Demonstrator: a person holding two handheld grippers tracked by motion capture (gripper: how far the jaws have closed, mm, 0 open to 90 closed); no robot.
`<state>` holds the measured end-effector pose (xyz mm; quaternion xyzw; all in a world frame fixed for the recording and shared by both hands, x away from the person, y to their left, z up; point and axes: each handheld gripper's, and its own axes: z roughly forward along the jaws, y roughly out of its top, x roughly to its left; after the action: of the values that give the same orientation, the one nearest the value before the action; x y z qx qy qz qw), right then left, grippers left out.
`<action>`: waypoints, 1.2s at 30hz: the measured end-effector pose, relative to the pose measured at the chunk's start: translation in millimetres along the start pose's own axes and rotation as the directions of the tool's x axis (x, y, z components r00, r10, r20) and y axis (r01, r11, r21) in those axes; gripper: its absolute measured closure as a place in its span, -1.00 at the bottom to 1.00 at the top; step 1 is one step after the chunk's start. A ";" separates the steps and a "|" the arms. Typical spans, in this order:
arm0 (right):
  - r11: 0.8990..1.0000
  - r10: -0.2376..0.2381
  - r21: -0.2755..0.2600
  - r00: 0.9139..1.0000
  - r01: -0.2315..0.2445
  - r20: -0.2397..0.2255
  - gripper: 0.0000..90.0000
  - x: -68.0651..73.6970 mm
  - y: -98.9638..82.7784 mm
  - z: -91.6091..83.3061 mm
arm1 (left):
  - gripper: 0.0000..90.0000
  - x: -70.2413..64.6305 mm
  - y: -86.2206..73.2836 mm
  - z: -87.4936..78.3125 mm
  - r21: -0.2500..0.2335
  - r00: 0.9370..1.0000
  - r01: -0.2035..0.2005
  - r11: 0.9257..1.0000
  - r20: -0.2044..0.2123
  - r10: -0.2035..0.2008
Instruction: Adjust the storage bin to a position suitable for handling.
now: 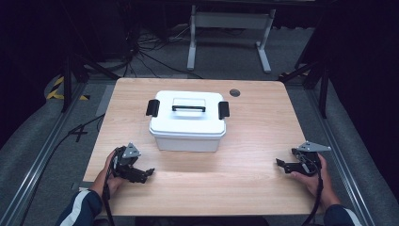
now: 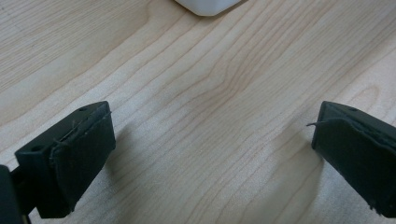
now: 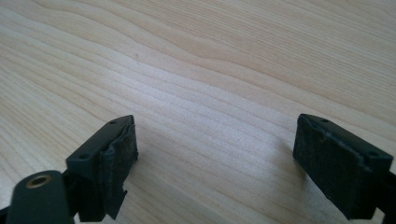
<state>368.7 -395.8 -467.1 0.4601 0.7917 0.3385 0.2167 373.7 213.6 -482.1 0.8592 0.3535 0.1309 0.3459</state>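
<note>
Box: white lidded storage box [image 1: 188, 121] sitting at the middle of the wooden table [image 1: 244, 174], toward the far half; lid on, black carry handle [image 1: 188, 108] lying flat on top, a black latch [image 1: 152, 108] at the left end and another latch [image 1: 223, 109] at the right end.
Left gripper: left gripper [image 1: 141, 173] resting near the front-left of the table, jaws spread wide, nothing between them; bare wood ahead, with a white corner of the box [image 2: 208, 7] at the top of the left gripper view.
Right gripper: right gripper [image 1: 282, 165] near the front-right, well apart from the box, jaws released and empty; only wood grain between the pads [image 3: 116, 158].
Risk, latches: likely trouble if one latch gets pulled alone, since the light box could slide or tip toward the pull.
Risk, handle: flat handle offering little gap for a jaw; a shallow bite could slip off.
Risk, cables: trailing cables at the front edge could snag on the table lip during a reach.
Edges: both grippers close to the near edge; right one also near the right edge.
Open room: wide bare wood on both flanks of the box and in front of it; small dark round insert [image 1: 235, 92] behind, near the far edge.
</note>
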 end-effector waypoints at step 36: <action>0.992 -0.114 0.057 0.992 0.117 -0.056 -0.34 8.4 5.1 -16.9 | -1.00 6.0 -2.2 -2.6 0.001 0.997 -0.066 0.998 0.047 0.065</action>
<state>356.5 -392.3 -452.2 0.4108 0.8321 0.3137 0.2009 375.6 220.3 -481.8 0.8736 0.3171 0.1218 0.3486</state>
